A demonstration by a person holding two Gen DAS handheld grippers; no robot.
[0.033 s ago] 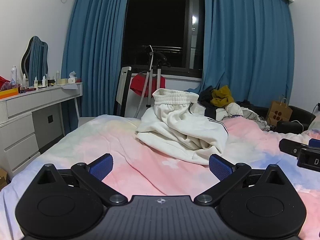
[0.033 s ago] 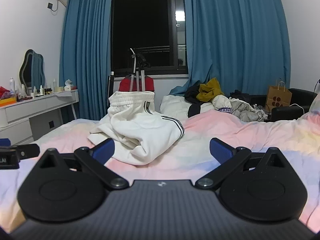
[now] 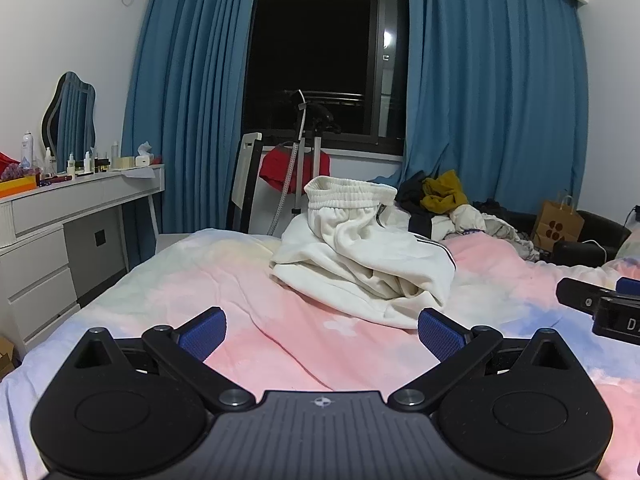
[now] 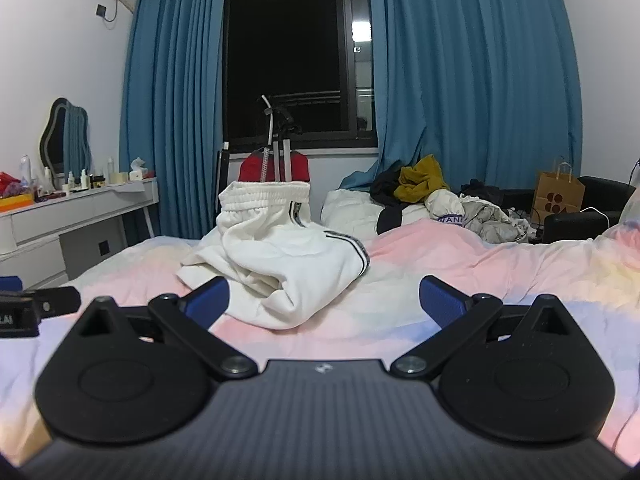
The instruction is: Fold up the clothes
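Your left claw (image 3: pixel 322 334) and right claw (image 4: pixel 324 300) hover wide open and empty above the bed (image 3: pixel 224 280), where white trousers (image 3: pixel 360 264) lie crumpled, unfolded, just ahead. No change can be judged. Legible writing: partial "NAN" on a garment (image 4: pixel 450 210) in the far pile.

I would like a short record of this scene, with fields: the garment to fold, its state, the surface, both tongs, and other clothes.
garment: white trousers with an elastic waistband and a dark side stripe
state: crumpled in a heap, not yet folded
surface: bed with a pink pastel cover
left tongs: open, empty, short of the garment
right tongs: open, empty, garment just ahead
other clothes: mixed pile at the far side, a mustard piece on top
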